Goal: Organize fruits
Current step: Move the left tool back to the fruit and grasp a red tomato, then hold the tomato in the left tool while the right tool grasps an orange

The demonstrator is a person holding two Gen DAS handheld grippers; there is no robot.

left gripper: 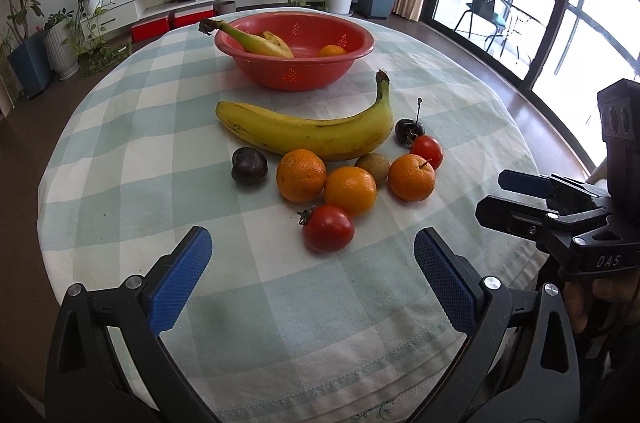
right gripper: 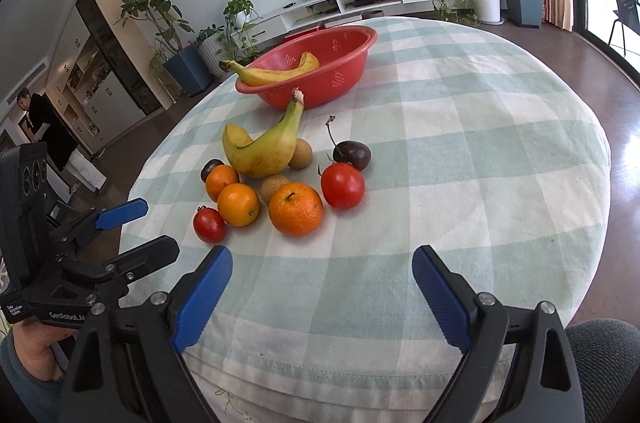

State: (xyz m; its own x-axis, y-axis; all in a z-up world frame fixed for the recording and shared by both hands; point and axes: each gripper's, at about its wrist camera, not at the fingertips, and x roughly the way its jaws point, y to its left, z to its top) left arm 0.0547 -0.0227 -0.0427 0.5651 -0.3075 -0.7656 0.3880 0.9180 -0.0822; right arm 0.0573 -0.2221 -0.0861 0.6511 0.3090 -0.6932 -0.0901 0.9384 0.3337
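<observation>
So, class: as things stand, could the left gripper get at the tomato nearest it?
Probably yes. The left gripper is open and empty, and the near tomato lies just ahead of it on bare tablecloth. Only the orange behind touches it.

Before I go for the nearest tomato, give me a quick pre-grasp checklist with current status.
1. Left gripper open, nothing between the fingers: ok.
2. Right gripper open and empty: ok.
3. Near tomato free to approach from the front: ok.
4. Tomato clear of neighbours: not ok, it sits against an orange.
5. Red bowl has room: ok, it holds only a banana and a small orange fruit.
</observation>
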